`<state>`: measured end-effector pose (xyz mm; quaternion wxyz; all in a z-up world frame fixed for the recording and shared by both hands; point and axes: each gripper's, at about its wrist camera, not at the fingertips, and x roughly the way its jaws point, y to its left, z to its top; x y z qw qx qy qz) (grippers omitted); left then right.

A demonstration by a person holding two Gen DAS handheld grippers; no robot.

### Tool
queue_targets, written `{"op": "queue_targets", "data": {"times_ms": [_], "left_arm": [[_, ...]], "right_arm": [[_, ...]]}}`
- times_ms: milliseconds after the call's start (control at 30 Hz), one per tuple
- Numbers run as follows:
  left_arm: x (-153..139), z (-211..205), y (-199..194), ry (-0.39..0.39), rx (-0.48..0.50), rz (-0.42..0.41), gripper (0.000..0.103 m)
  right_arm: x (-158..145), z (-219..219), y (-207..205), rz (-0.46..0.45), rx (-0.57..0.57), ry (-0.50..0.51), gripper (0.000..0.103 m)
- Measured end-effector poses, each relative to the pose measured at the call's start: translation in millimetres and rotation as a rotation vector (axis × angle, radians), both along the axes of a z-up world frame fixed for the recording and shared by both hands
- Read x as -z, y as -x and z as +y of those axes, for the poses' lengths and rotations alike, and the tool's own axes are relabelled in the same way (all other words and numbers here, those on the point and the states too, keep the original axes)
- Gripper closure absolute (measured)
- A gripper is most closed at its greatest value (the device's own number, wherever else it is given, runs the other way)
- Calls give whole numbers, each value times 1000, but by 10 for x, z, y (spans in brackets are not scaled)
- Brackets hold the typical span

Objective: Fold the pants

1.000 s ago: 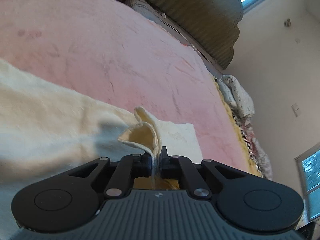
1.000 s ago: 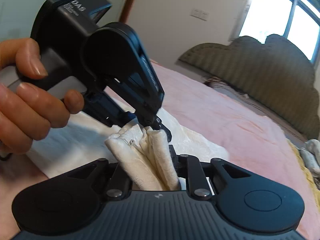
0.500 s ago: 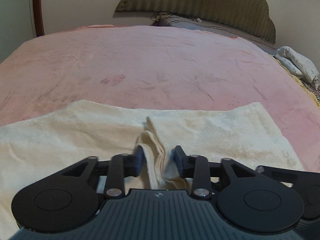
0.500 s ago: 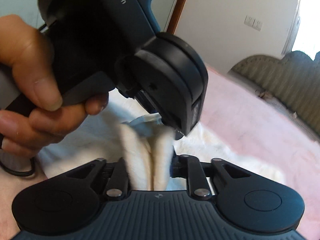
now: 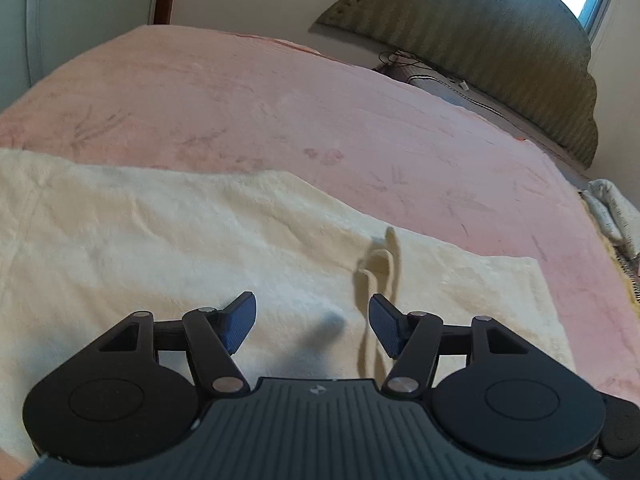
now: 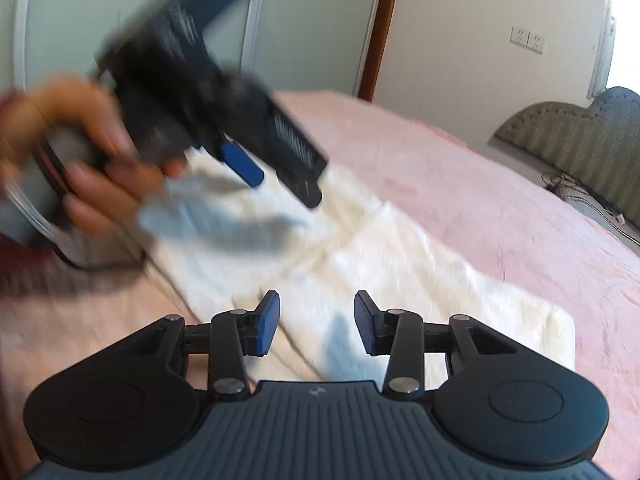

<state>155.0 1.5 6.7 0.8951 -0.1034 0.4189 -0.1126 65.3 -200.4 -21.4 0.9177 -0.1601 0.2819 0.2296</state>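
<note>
The cream pants [image 5: 168, 240] lie spread flat on the pink bedspread [image 5: 280, 100]. My left gripper [image 5: 312, 320] hovers over them with its jaws opening and nothing pressed between the pads. A small raised ridge of cloth [image 5: 380, 264] stands just beside its right fingertip. In the right wrist view the pants [image 6: 400, 272] run away from me as a folded strip. My right gripper [image 6: 316, 326] is above them, jaws opening, with only flat cloth below the gap. A hand [image 6: 92, 168] holds the blurred left gripper [image 6: 276, 176] at the upper left, above the pants.
An olive padded headboard [image 5: 480, 40] stands at the far end of the bed, with a cable [image 5: 420, 76] at its foot. A patterned cloth [image 5: 612, 208] hangs at the bed's right edge. Pale cupboard doors [image 6: 300, 20] and wall sockets [image 6: 528, 38] are behind.
Both grippers were shut on bunched pant cloth and have let it go; their jaws now stand apart. The cloth has dropped flat. The left gripper swung away to the left.
</note>
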Motion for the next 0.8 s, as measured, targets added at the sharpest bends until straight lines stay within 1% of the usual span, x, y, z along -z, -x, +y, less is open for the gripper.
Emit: {"op": "queue_targets", "data": {"times_ms": [33, 133, 233, 300, 367, 400, 433, 467, 500, 533, 667, 700, 800], "left_arm": [[-10, 17, 21, 21, -1, 10, 37], [-51, 46, 56, 78, 10, 29, 37], [-38, 22, 89, 145, 27, 59, 37], [-11, 13, 96, 208, 48, 102, 37], [46, 15, 81, 277, 65, 155, 36], [76, 17, 70, 306, 70, 181, 36], [110, 24, 60, 335, 68, 207, 36], [143, 26, 49, 365, 69, 229, 36], [168, 30, 39, 390, 74, 248, 36], [201, 35, 24, 417, 71, 270, 36], [317, 5, -62, 534, 83, 328, 35], [358, -9, -88, 559, 72, 346, 35], [579, -17, -188, 699, 4, 418, 33]], "right_arm": [[20, 20, 2, -4, -1, 18, 63], [62, 180, 83, -60, -5, 134, 63], [80, 313, 206, -96, -30, 176, 63], [168, 422, 239, -127, -12, 252, 63], [231, 569, 236, -157, -28, 296, 65], [235, 604, 245, -172, -46, 318, 70], [261, 625, 268, -173, -58, 329, 86], [270, 636, 270, -175, -52, 338, 88], [258, 621, 278, -181, -47, 331, 89], [224, 572, 259, -169, -37, 291, 90], [-34, 217, 206, -114, 21, 44, 95], [-110, 123, 214, -104, 31, -13, 95], [-203, -67, 197, -70, 46, -122, 95]]}}
